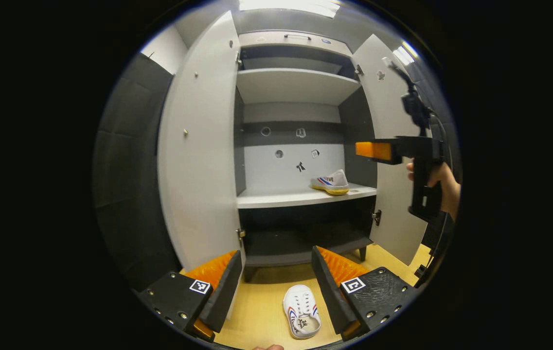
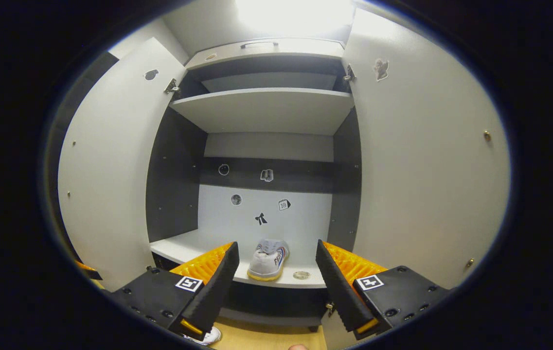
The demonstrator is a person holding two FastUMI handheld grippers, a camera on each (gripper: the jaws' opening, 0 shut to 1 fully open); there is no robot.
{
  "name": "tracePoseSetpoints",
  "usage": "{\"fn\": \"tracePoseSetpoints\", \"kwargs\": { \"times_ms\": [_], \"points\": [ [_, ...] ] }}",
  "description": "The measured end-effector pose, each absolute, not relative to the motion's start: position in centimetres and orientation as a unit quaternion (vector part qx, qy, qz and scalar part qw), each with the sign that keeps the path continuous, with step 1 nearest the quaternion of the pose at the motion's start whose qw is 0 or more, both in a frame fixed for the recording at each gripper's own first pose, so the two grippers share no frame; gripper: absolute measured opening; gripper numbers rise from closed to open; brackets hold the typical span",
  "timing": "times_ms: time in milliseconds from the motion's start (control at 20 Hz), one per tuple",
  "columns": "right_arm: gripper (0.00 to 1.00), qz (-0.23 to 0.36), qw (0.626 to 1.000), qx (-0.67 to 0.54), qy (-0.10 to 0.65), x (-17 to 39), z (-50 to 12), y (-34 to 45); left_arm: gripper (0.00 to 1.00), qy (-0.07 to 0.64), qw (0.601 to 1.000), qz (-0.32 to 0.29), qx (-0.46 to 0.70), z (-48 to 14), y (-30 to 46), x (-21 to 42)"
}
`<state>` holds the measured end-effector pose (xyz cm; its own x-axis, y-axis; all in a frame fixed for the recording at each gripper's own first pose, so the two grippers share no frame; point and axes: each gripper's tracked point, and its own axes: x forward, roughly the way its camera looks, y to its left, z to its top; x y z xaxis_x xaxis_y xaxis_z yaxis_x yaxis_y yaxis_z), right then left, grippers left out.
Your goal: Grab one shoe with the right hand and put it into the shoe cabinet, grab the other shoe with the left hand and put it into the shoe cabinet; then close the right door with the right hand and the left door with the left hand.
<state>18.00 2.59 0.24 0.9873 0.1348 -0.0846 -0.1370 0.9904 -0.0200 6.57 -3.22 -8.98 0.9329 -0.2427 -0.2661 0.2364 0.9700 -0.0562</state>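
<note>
Pale yellow wooden floor below. Dark padded wall at the left, with a strip of white wall above it. Bright ceiling light overhead, glaring above the tall grey shoe cabinet with both doors open.

Shoe cabinet, both doors open: one white sneaker on middle shelf. Second sneaker on wooden floor, between spread left gripper fingers. Right gripper raised beside right door.
</note>
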Motion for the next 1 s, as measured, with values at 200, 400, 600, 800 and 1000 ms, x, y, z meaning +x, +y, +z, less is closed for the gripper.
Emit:
{"fn": "tracePoseSetpoints", "kwargs": {
  "times_ms": [200,400,600,800,1000],
  "points": [
    [0.99,0.05,0.997,-0.008,0.056,14.2,-0.9,0.6,0.79,0.17,0.975,-0.142,-0.024,-12.3,-4.2,8.7],
    [0.99,0.045,0.998,-0.02,0.041,10.9,-1.4,-0.7,0.79,0.222,0.96,-0.168,-0.025,-17.4,-5.4,9.4],
    [0.99,0.035,0.998,-0.021,0.055,8.5,-2.6,-1.2,0.79,0.272,0.946,-0.176,-0.013,-22.6,-5.9,9.2],
    [0.99,0.035,0.995,-0.022,0.087,6.5,-4.6,-1.0,0.79,0.324,0.929,-0.178,0.003,-28.1,-6.1,8.4],
    [0.94,0.035,0.993,-0.031,0.109,5.2,-5.8,-1.2,0.79,0.377,0.909,-0.175,0.01,-32.6,-6.0,7.5]
  ]
}}
